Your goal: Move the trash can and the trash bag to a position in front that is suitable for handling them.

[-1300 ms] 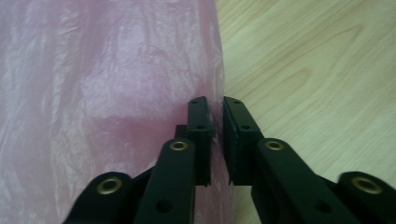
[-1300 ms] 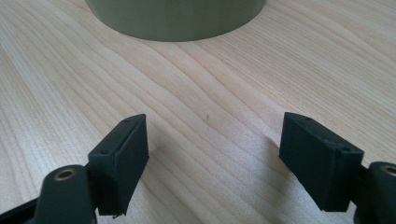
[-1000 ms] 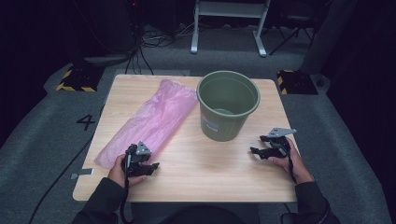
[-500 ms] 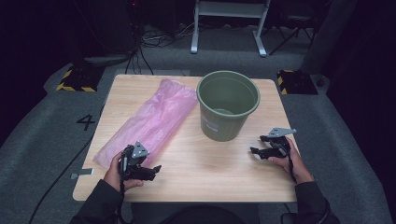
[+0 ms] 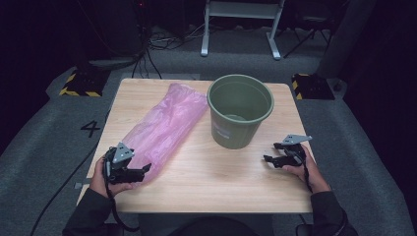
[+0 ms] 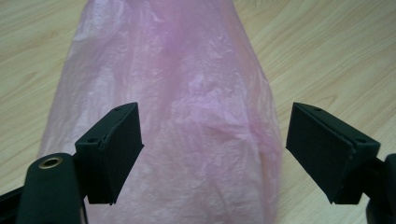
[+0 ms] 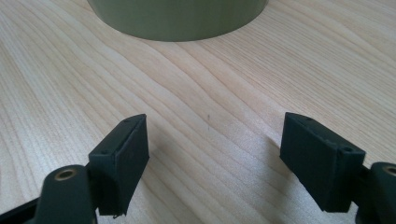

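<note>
A long pink plastic bag (image 5: 164, 123) lies flat and slanted across the left half of the wooden table (image 5: 216, 182). My left gripper (image 5: 140, 172) is open at the bag's near end; in the left gripper view the bag (image 6: 177, 116) lies between and beyond the spread jaws, which stand apart from it. An olive green bucket (image 5: 240, 109) stands upright at the table's middle back, empty. My right gripper (image 5: 270, 156) rests open near the right front, pointing left toward the bucket's base (image 7: 177, 18), with bare wood between its jaws.
Grey carpet surrounds the table. Yellow-black striped blocks (image 5: 78, 83) sit on the floor at both far corners. A white stand (image 5: 241, 24) and cables lie behind the table. Bare wood lies between the two grippers along the front edge.
My left gripper has slid a little toward the front-left, along the bag's near end. The right gripper, the bucket and the bag have stayed put.
</note>
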The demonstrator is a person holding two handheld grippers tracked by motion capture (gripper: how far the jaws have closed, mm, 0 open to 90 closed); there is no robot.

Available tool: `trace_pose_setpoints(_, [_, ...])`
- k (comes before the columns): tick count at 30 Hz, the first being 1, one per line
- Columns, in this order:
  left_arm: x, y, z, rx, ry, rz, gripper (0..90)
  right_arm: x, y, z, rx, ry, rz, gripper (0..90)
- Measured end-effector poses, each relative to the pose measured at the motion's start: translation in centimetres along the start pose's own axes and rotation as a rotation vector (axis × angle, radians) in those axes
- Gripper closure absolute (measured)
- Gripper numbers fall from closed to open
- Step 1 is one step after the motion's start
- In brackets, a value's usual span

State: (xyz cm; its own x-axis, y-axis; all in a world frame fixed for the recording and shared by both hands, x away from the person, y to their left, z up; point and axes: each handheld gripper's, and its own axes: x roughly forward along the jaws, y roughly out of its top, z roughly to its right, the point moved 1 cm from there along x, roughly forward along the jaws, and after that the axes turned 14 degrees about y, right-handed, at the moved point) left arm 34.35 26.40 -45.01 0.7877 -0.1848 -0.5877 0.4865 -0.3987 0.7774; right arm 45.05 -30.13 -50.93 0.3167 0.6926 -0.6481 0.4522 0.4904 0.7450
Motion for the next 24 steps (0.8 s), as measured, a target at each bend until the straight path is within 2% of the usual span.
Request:
trace_pose_setpoints(2, [-0.1, -0.3, -0.9, -0.014, 0.008, 0.021, 17.7, 0.0, 0.0, 0.0, 0.0, 0.0, 0.0, 24.0])
trace_pose_setpoints(4, [0.1, -1.0, -2.6, -0.038, 0.035, 0.029, 16.9, 0.0, 0.0, 0.0, 0.0, 0.0, 0.0, 24.0])
trace_pose_setpoints(5, [0.1, -1.0, -2.6, -0.038, 0.035, 0.029, 16.9, 0.0, 0.0, 0.0, 0.0, 0.0, 0.0, 24.0])
trace_pose_setpoints(6, [0.3, -1.3, -3.2, -0.064, 0.031, 0.03, 17.0, 0.0, 0.0, 0.0, 0.0, 0.0, 0.0, 24.0])
trace_pose_setpoints(7, [0.8, -1.9, -4.4, -0.093, 0.028, 0.017, 17.0, 0.0, 0.0, 0.0, 0.001, 0.0, 0.0, 24.0])
trace_pose_setpoints(8, [0.8, -1.9, -4.4, -0.093, 0.028, 0.017, 17.1, 0.0, 0.0, 0.0, 0.001, 0.0, 0.0, 24.0])
trace_pose_setpoints(9, [1.6, -2.6, -5.2, -0.113, 0.027, -0.006, 17.0, 0.0, 0.0, 0.0, 0.0, -0.001, 0.0, 23.9])
trace_pose_setpoints(11, [1.9, -2.9, -5.6, -0.121, 0.026, -0.024, 16.9, 0.0, 0.0, 0.0, 0.0, -0.001, 0.0, 24.0])
trace_pose_setpoints(13, [2.9, -3.7, -6.6, -0.154, 0.054, -0.061, 19.1, 0.0, 0.0, 0.0, 0.0, -0.001, 0.0, 23.9])
trace_pose_setpoints(15, [3.1, -4.0, -7.0, -0.16, 0.058, -0.069, 21.7, 0.0, 0.0, 0.0, 0.0, -0.001, 0.0, 23.9])
trace_pose_setpoints(17, [3.3, -4.5, -7.6, -0.176, 0.021, -0.082, 29.5, 0.0, 0.0, 0.0, 0.0, 0.0, 0.0, 23.9])
trace_pose_setpoints(19, [3.5, -4.8, -7.8, -0.184, 0.009, -0.097, 32.2, 0.0, 0.0, 0.0, 0.0, 0.001, 0.0, 23.9])
trace_pose_setpoints(20, [3.6, -5.0, -7.9, -0.186, -0.003, -0.102, 37.2, 0.0, 0.0, 0.0, 0.0, 0.001, 0.0, 23.9])
trace_pose_setpoints(22, [3.7, -5.2, -7.8, -0.174, 0.002, -0.134, 40.2, 0.0, 0.0, 0.0, 0.0, 0.001, 0.0, 23.9])
trace_pose_setpoints(24, [3.7, -5.3, -7.9, -0.171, -0.013, -0.127, 41.7, 0.0, 0.0, 0.0, 0.0, 0.001, 0.0, 23.9])
